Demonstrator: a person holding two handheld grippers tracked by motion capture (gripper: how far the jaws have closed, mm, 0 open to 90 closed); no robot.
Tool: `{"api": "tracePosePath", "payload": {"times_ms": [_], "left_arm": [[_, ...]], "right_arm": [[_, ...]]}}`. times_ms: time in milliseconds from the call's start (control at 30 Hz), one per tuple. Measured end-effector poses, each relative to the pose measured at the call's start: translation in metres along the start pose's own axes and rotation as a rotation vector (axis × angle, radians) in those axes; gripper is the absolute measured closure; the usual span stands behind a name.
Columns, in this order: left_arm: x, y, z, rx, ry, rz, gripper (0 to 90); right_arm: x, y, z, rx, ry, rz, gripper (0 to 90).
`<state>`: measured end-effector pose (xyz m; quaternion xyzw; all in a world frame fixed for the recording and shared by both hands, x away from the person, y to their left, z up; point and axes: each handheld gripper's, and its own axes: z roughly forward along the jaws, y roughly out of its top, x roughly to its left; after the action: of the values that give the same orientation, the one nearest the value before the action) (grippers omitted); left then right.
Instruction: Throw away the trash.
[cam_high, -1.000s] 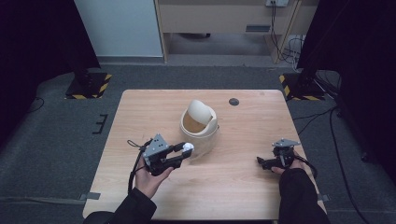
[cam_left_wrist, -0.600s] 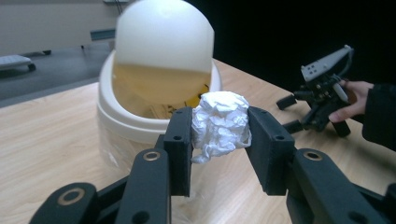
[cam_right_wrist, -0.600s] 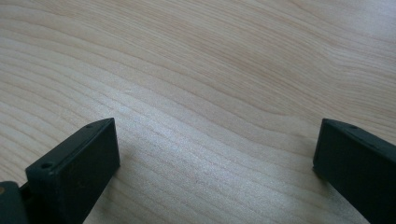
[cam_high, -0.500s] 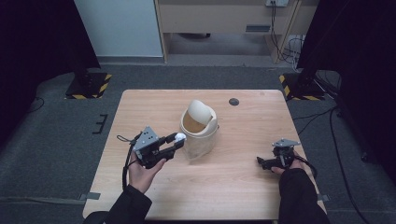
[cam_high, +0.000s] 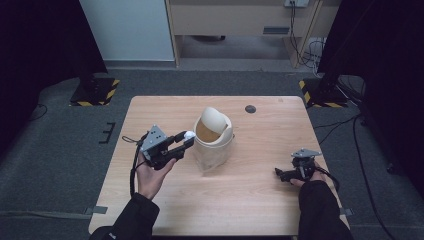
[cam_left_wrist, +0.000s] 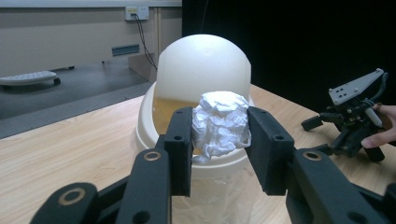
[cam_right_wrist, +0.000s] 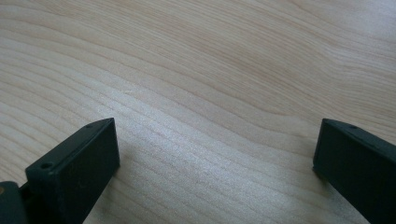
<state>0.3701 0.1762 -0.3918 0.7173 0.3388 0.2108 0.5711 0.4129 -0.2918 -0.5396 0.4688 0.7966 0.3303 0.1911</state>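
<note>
Pale wooden table (cam_high: 240, 200) carries a cream swing-lid bin (cam_high: 214, 137). Left gripper (cam_high: 186, 140) clamps a crumpled paper ball (cam_left_wrist: 220, 122) just short of the bin's opening; dropping it in remains. Right gripper (cam_right_wrist: 215, 154) rests wide, empty.

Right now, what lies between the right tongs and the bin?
Only bare wooden table in the high view: nothing sits between the right tongs and the cream swing-lid bin.
</note>
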Motion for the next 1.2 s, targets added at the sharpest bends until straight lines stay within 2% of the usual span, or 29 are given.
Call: {"api": "tracePosePath", "payload": {"times_ms": [433, 833, 1200], "left_arm": [[0.005, 0.0, 0.017, 0.003, 0.005, -0.002, 62.5], [0.006, -0.004, 0.039, 0.04, 0.013, 0.006, 62.5], [0.009, -0.009, 0.047, 0.071, 0.022, 0.012, 62.5]], "right_arm": [[0.001, 0.0, 0.0, -0.001, 0.001, 0.001, 0.6], [0.001, 0.0, 0.0, -0.001, 0.002, 0.001, 0.6], [0.001, 0.0, 0.0, -0.001, 0.002, 0.0, 0.6]]}}
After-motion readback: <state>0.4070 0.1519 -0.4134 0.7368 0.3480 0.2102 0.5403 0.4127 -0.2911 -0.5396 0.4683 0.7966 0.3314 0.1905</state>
